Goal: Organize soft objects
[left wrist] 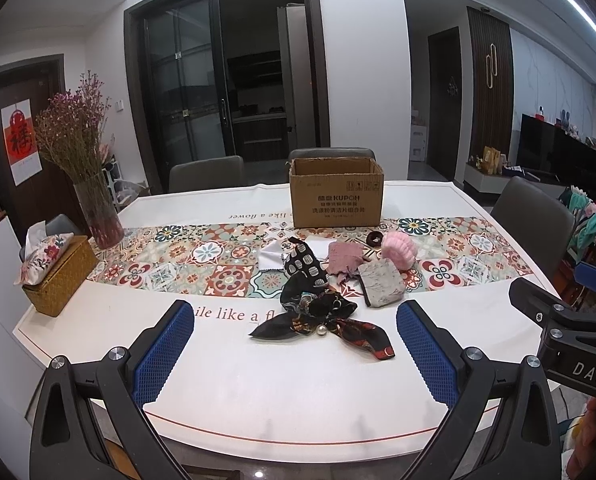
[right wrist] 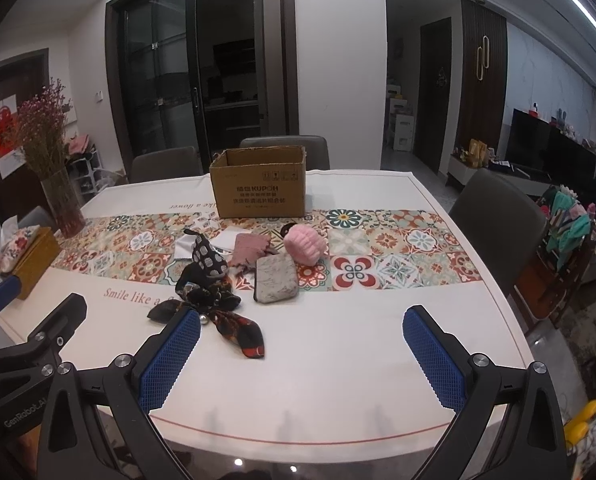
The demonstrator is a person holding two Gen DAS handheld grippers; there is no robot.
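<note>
Both grippers, left gripper (left wrist: 295,344) and right gripper (right wrist: 302,350), are hovering over the near table (left wrist: 233,392) edge with fingers spread wide, holding nothing. I'm looking at soft things piled mid-table: dark scarf (left wrist: 322,320), grey pouch (left wrist: 382,282), pink cloth (left wrist: 344,258), pink puff (left wrist: 398,249), with the cardboard box (left wrist: 336,196) open behind them. I'm judging nothing is sorted yet; the next move calls for reaching forward to the scarf, the nearest piece.

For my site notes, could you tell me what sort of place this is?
Most likely a home dining area: a dining table with chairs, a vase of dried flowers and a television beyond.
</note>
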